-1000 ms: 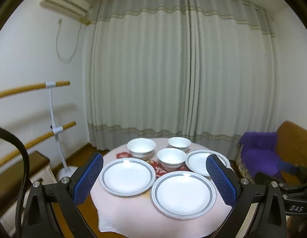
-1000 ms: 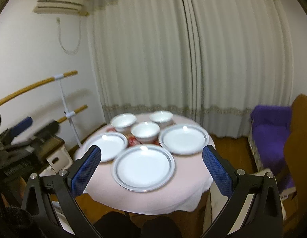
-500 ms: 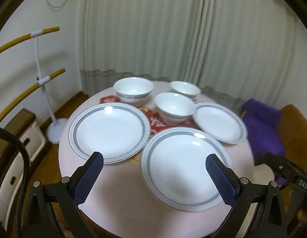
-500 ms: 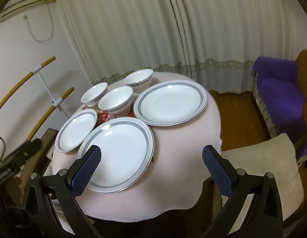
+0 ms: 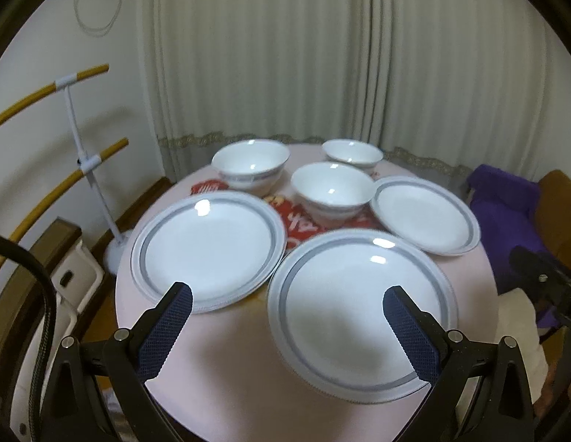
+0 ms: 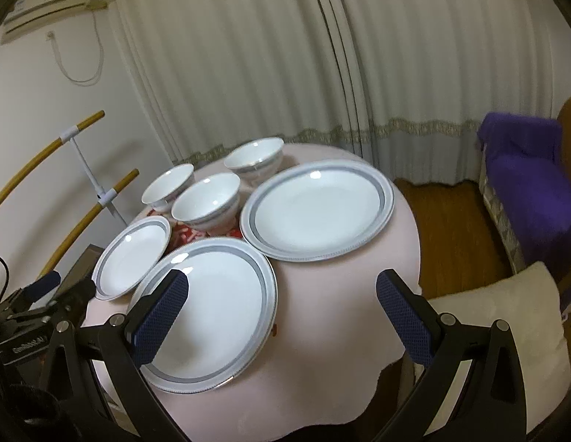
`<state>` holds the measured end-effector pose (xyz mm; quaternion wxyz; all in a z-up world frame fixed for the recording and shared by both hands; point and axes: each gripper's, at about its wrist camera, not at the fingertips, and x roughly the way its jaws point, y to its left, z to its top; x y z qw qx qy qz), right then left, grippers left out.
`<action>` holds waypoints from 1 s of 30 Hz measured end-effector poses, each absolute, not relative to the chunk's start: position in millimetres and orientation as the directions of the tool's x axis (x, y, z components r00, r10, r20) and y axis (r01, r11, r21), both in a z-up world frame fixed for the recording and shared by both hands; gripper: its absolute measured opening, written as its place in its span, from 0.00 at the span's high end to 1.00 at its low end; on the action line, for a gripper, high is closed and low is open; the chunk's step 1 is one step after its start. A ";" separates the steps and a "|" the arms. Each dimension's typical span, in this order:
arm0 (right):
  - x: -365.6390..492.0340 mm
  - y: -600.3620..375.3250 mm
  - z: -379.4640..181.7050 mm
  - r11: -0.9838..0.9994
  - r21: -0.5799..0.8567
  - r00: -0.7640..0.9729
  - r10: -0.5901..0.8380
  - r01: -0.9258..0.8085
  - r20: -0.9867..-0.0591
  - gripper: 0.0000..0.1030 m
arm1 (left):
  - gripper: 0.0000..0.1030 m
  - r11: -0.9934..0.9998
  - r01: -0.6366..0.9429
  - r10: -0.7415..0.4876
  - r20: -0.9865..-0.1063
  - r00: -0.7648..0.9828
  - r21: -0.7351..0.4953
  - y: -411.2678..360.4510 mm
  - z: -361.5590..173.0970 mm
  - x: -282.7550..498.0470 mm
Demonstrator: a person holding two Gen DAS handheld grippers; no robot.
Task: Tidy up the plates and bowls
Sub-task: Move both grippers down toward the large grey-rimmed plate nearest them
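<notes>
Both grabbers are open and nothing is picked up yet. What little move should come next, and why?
Probably lower the left gripper onto the near rim of the front plate and close on it. Both it and the right gripper are open and empty. All three plates lie flat and separate on the pink tablecloth, and this one sits nearest, mostly between the left fingers, so it looks like the easiest first piece to stack.

White grey-banded plates [image 5: 208, 246] on pink tablecloth [image 5: 226, 379].
</notes>
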<state>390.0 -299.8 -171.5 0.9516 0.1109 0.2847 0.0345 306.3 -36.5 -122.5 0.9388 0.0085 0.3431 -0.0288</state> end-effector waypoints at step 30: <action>394.8 -251.1 -204.6 0.998 0.046 0.807 -0.012 0.048 -0.591 0.00 | 0.01 0.996 0.025 0.041 -0.702 0.711 0.083 -13.0 -183.9 342.6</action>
